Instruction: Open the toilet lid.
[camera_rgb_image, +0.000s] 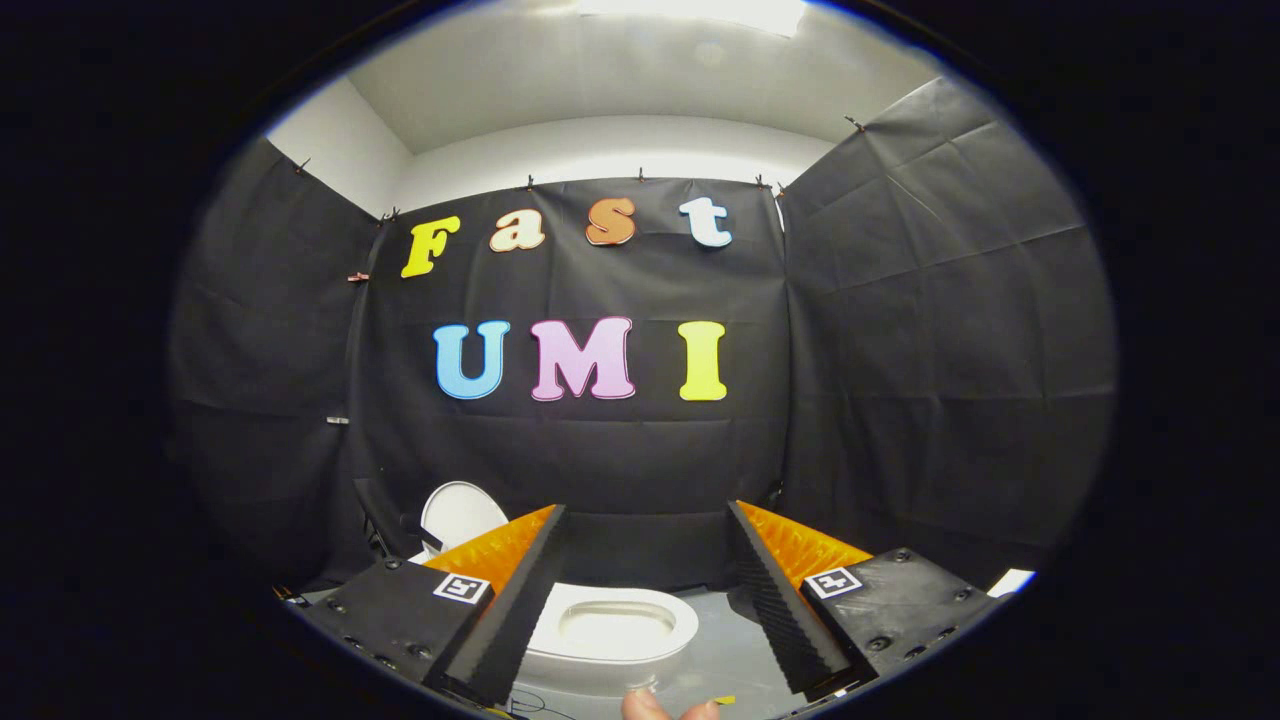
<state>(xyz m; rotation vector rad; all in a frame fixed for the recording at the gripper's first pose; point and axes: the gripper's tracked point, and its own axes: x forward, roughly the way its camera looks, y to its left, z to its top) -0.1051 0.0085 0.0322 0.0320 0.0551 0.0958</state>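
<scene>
Gripper (645, 520) wide open, 2 fingers spread well apart, nothing held or touched. Between the fingers and beyond them sits the toilet (615, 628) — white bowl with the seat ring down, opening visible. Toilet lid (458, 515) is already raised, standing upright behind the left finger, partly hidden by it, leaning back toward the black cloth wall (600, 450). A fingertip (645, 704) of the person shows just below the bowl, between the finger bases. Grey floor (725, 650) around the toilet — a small white patch (1010, 581) lies beyond the right finger near the wall. White ceiling (600, 80) above the cloth.
</scene>
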